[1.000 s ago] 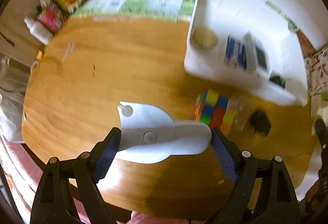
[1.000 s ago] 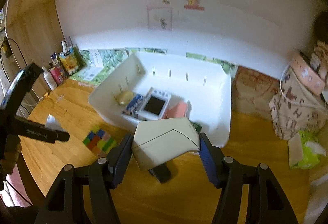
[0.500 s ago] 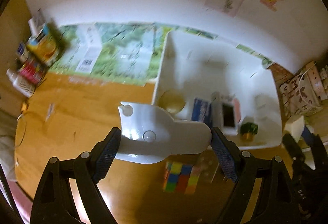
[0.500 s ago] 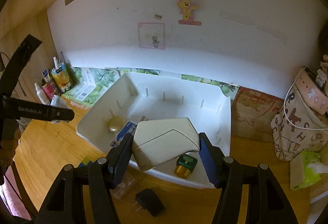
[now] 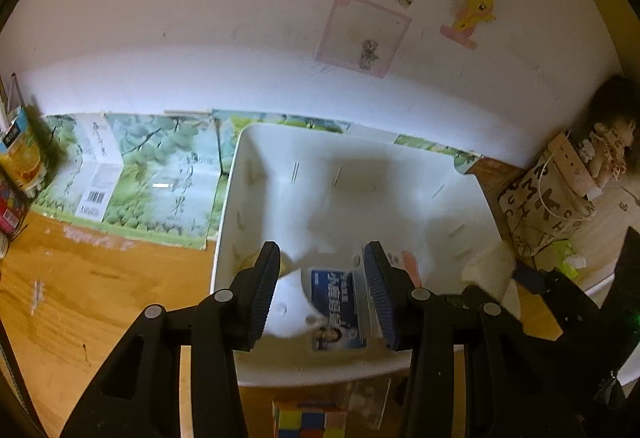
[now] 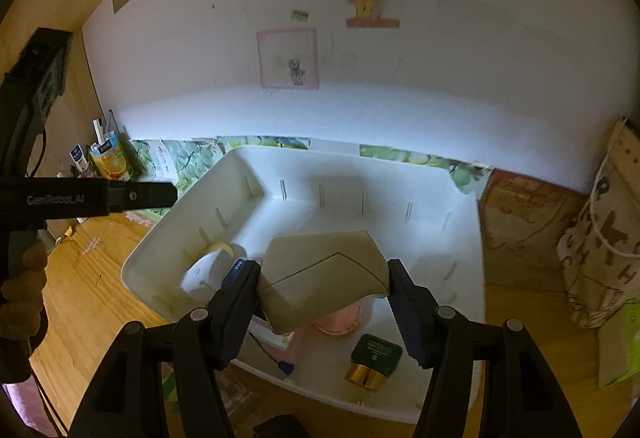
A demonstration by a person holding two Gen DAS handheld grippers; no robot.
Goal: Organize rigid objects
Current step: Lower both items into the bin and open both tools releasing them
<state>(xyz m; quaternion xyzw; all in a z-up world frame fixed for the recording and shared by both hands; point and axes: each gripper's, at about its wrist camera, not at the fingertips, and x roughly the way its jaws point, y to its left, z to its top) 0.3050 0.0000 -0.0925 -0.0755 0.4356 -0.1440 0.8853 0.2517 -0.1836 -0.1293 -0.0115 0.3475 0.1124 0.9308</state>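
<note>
A white bin [image 5: 256, 173] stands on the wooden table against the wall; it also shows in the right wrist view [image 6: 460, 222]. My left gripper [image 5: 324, 294] is open and empty above the bin's near left corner. The white plastic piece [image 5: 290, 308] lies in the bin below it, next to a blue packet [image 5: 334, 302]; the piece also shows in the right wrist view [image 6: 202, 272]. My right gripper [image 6: 322, 296] is shut on a cream angular box [image 6: 324, 272], held over the bin. A green-and-gold item [image 6: 374, 356] and a pink object [image 6: 340, 318] lie in the bin.
A multicoloured cube [image 5: 308, 418] sits on the table in front of the bin. Cartons and bottles [image 5: 18, 157] stand at the far left. A printed bag [image 5: 548, 193] stands to the right of the bin. A black item [image 6: 280, 428] lies near the table's front.
My left gripper has let go of the white plastic piece, which now lies in the bin. Both grippers have moved forward over the bin; the right still holds the cream box.
</note>
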